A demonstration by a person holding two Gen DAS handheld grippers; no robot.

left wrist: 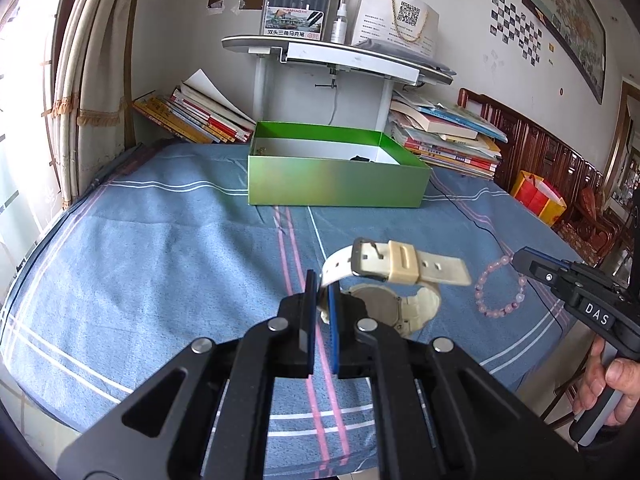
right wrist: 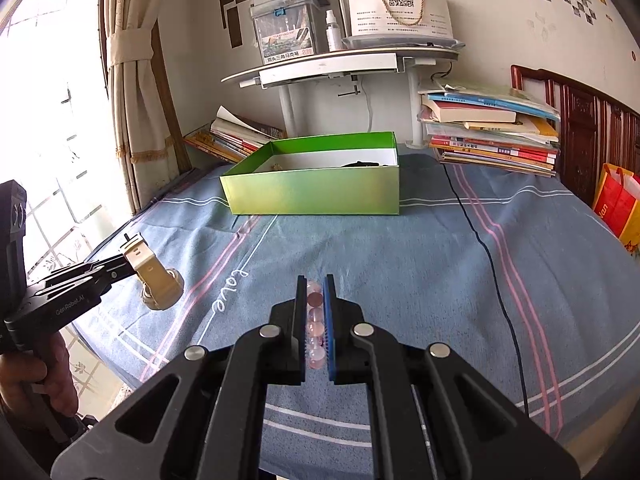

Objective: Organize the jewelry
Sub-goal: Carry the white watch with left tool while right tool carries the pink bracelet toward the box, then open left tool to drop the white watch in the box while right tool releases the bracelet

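Your left gripper (left wrist: 322, 294) pinched the cream watch (left wrist: 394, 280) by its stiff strap, the heavy case drooping beyond the jaws. Your right gripper (right wrist: 315, 312) clamped the slippery bead bracelet (right wrist: 314, 322) between its pads, green box (right wrist: 316, 196) ahead.
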